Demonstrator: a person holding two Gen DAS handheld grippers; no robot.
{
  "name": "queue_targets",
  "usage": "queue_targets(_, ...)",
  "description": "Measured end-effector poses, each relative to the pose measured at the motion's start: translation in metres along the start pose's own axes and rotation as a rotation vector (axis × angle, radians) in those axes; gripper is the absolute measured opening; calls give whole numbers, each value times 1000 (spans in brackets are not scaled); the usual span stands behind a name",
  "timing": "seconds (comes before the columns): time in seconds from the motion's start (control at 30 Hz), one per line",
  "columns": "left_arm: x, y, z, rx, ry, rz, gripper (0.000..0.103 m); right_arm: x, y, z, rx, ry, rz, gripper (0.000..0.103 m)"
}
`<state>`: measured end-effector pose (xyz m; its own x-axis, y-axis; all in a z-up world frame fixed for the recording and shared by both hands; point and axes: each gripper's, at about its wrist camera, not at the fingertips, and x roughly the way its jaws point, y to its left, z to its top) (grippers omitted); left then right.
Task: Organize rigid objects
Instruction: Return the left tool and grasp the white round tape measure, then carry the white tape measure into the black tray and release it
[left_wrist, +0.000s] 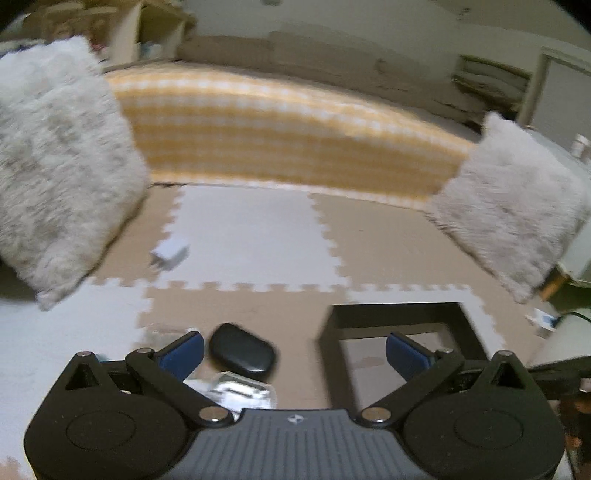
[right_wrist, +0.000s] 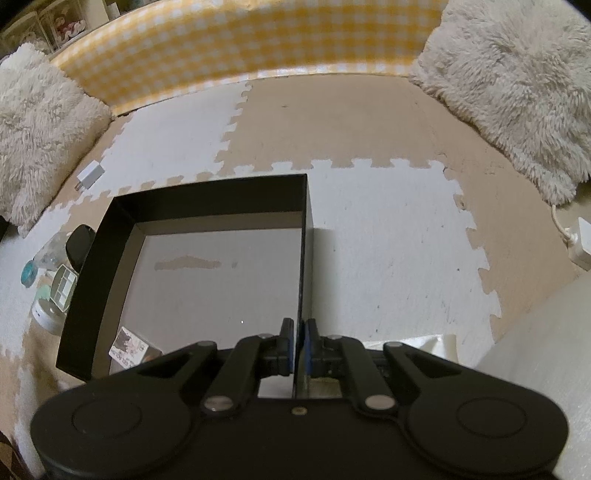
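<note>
While the right gripper (right_wrist: 299, 341) pinches the black box (right_wrist: 110, 236) wall, left gripper (left_wrist: 293, 350) hangs spread; prob. next: grab black case (left_wrist: 242, 352) at its 11 o'clock.

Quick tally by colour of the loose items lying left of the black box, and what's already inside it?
Black: 1, the oval case
Clear: 1, the plastic bottle with a teal cap
White: 3, the charger plug, the compartment tray, the round puck
Inside the box: 1, a printed card pack
Total: 6

The right tool is pinching the box wall.
</note>
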<state>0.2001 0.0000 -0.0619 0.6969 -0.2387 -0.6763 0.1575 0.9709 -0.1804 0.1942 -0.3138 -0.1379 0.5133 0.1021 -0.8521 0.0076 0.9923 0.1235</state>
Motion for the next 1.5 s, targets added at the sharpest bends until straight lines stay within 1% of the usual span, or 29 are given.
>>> queue_targets(0.13, 12, 26, 0, -35, 38, 61, 103, 1, 0, -1, 0, 10, 2, 7)
queue_targets(0.27, 29, 41, -7, -30, 120, 99, 103, 1, 1, -1, -7, 9, -1, 7)
queue_targets(0.33, 36, 40, -12, 15, 166, 85, 103, 1, 1, -2, -7, 8, -1, 7)
queue_targets(0.4, 43, 36, -16, 88, 216, 67, 103, 1, 1, -2, -5, 9, 0, 7)
queue_targets(0.5, 53, 25, -26, 215, 285, 62, 103, 1, 1, -2, -6, 9, 0, 7)
queue_targets(0.6, 60, 19, -36, 265, 332, 49, 103, 1, 1, -1, -8, 10, 0, 7)
queue_targets(0.63, 62, 18, -38, 275, 347, 48, 101, 1, 1, -2, -6, 9, 0, 7)
queue_targets(0.77, 68, 16, -43, 291, 388, 47, 83, 1, 1, -1, -8, 10, -1, 7)
queue_targets(0.83, 71, 16, -46, 293, 402, 46, 78, 1, 1, -2, -9, 9, -1, 7)
queue_targets(0.9, 73, 17, -46, 292, 409, 51, 71, 1, 1, -1, -9, 10, -1, 7)
queue_targets(0.97, 74, 19, -46, 285, 412, 57, 58, 1, 1, -2, -9, 10, -1, 7)
queue_targets(1.23, 73, 18, -46, 294, 410, 54, 57, 1, 1, -1, -8, 11, 0, 7)
queue_targets(1.3, 70, 18, -43, 286, 395, 44, 57, 2, 1, -2, -10, 14, 0, 7)
queue_targets(1.4, 57, 18, -31, 245, 325, 24, 57, 2, 1, -2, -12, 16, 0, 7)
queue_targets(1.5, 39, 13, -18, 198, 241, -33, 57, 2, 1, -1, -12, 16, 0, 7)
